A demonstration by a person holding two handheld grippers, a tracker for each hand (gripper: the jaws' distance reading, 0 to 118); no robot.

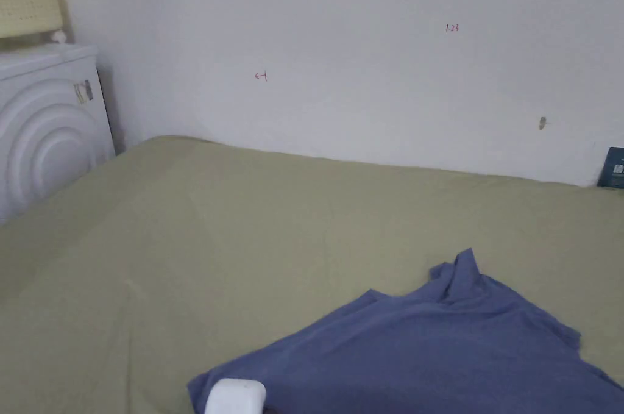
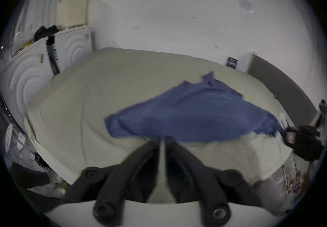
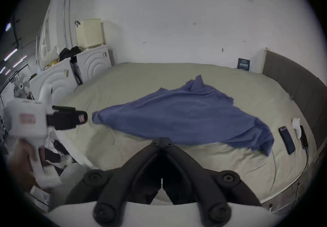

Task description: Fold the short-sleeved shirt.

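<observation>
A blue short-sleeved shirt lies spread and rumpled on the olive bed sheet, with one bunched part sticking up at its far side. In the left gripper view the shirt lies just past my left gripper, whose jaws are drawn together with only a thin slit between them. The right gripper view has my right gripper shut at the shirt's near edge, with no cloth seen between its jaws. The left gripper hovers just off the shirt's left corner. The right gripper is by the right corner.
Two phones and a white object lie on the bed's right side, beside a grey headboard. White cabinets stand to the left. A white wall runs behind, with a dark card leaning on it.
</observation>
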